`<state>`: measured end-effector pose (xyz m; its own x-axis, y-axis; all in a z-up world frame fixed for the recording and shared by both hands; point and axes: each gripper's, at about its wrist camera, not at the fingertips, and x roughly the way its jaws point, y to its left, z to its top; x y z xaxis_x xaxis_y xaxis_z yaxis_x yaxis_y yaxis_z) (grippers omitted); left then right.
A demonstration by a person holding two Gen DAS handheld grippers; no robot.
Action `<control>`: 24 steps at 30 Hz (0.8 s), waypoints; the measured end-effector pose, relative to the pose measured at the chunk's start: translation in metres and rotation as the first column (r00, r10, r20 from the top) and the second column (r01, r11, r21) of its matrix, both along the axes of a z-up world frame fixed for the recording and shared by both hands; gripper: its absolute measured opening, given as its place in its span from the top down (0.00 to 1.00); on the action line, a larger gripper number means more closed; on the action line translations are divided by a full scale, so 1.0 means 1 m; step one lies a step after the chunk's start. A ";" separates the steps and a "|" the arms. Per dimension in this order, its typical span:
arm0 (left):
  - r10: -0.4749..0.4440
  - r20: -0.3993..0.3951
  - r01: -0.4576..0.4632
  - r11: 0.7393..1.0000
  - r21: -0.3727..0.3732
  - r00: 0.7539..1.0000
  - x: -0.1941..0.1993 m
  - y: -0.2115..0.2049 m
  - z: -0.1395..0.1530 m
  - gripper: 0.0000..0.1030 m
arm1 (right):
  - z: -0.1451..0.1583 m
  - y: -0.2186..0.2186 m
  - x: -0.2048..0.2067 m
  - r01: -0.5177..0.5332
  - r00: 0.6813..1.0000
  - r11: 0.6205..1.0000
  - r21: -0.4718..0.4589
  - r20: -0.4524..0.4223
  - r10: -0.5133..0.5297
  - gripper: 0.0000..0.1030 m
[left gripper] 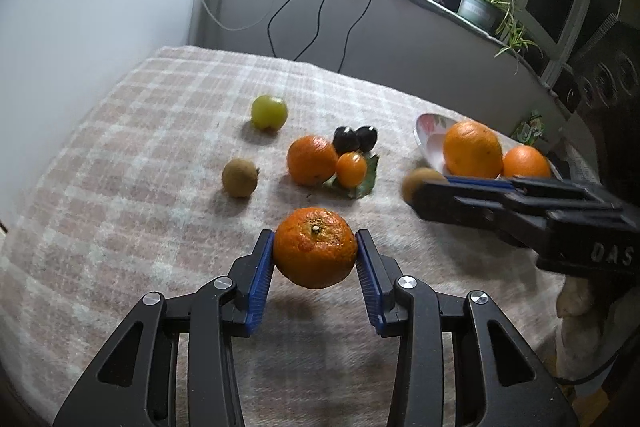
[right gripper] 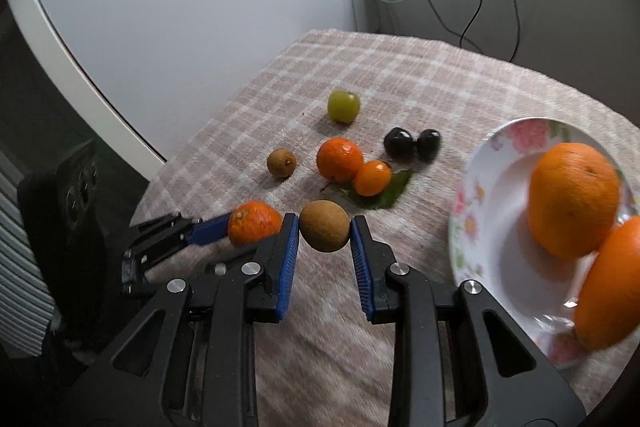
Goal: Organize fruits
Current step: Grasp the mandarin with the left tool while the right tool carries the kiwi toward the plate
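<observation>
Both grippers loaded over the checked tablecloth (left gripper: 120, 187).

We find the left gripper (left gripper: 315, 253) clenched on a mandarin (left gripper: 315, 247) and the right gripper (right gripper: 325, 233) clenched on a kiwi (right gripper: 325, 230), just left of the floral plate (right gripper: 492, 227). The plate bears two oranges (right gripper: 574, 199); further left of it lie loose citrus, another kiwi (right gripper: 281, 163), a green fruit (right gripper: 343, 105) and two dark plums (right gripper: 412, 143).

Woven matt checked cloth (left gripper: 140, 147) over the worktop, dimpled glossy tangerine (left gripper: 315, 247), fuzzy matt brown kiwi (right gripper: 324, 225), glazed floral plate (right gripper: 484, 195), ribbed blue plastic gripper pads (left gripper: 260, 279)
</observation>
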<state>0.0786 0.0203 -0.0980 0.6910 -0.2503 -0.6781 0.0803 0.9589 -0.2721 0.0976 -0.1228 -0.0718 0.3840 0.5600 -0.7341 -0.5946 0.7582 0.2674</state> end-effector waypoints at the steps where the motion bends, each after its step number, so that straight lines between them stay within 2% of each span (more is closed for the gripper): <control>1: -0.006 0.005 0.006 1.000 -0.002 1.000 0.001 -0.002 0.002 0.63 | 0.002 -0.005 -0.003 0.008 1.000 1.000 -0.001 0.010 -0.008 0.73; 9: -0.066 0.041 0.067 0.998 -0.015 0.997 0.013 -0.029 0.015 0.63 | 0.004 -0.055 -0.016 0.104 0.993 0.995 -0.009 0.056 -0.103 0.73; 24: -0.173 0.048 0.174 0.984 -0.027 0.984 0.051 -0.080 0.023 0.63 | -0.009 -0.092 -0.011 0.223 0.972 0.973 -0.053 0.091 -0.218 0.73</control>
<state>0.1293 -0.0592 -0.0753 0.6654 -0.3892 -0.6370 0.2577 0.9206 -0.2933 0.0863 -0.2147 -0.0807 0.5545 0.4088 -0.7248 -0.4292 0.8867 0.1717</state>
